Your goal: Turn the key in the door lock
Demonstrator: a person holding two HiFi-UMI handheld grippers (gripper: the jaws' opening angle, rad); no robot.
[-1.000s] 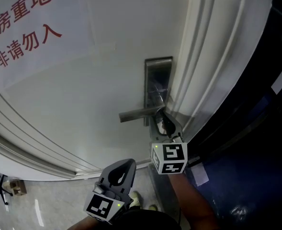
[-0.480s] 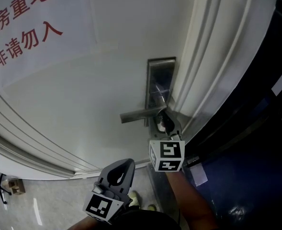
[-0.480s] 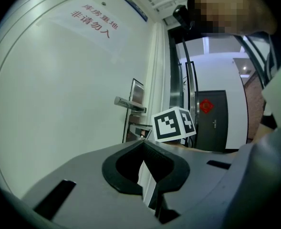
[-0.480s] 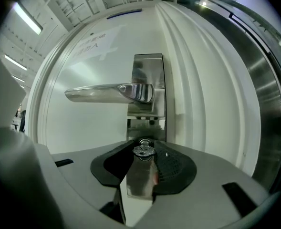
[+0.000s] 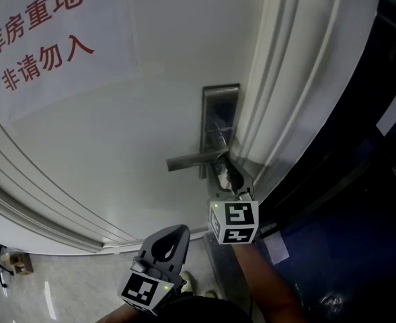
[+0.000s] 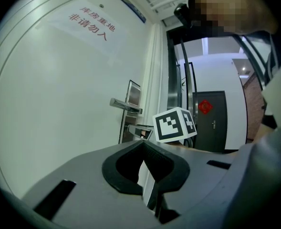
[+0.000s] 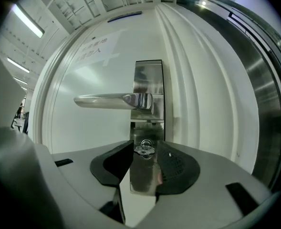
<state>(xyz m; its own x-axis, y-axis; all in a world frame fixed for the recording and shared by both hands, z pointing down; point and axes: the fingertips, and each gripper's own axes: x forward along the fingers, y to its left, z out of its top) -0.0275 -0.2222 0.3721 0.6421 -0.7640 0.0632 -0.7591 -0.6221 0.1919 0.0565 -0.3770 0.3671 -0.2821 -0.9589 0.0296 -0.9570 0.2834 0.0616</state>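
1. Right gripper (image 5: 230, 179): it is held up against the lock plate (image 7: 149, 78) at the right edge of the white door (image 5: 117, 140). The jaws are closed down to a narrow gap. The key (image 7: 144, 149) sits between their tips and is clamped there.
2. Key: it is seated in the lower part of the lock plate, directly below the lever handle (image 7: 107, 100). The handle is horizontal and points left.
3. Left gripper (image 5: 179, 230): it is held low and nearer, to the left of the right gripper and clear of the door. The jaw tips meet and hold nothing.
4. Sign (image 5: 43, 36): a white sheet with red characters, fixed to the door at the upper left.
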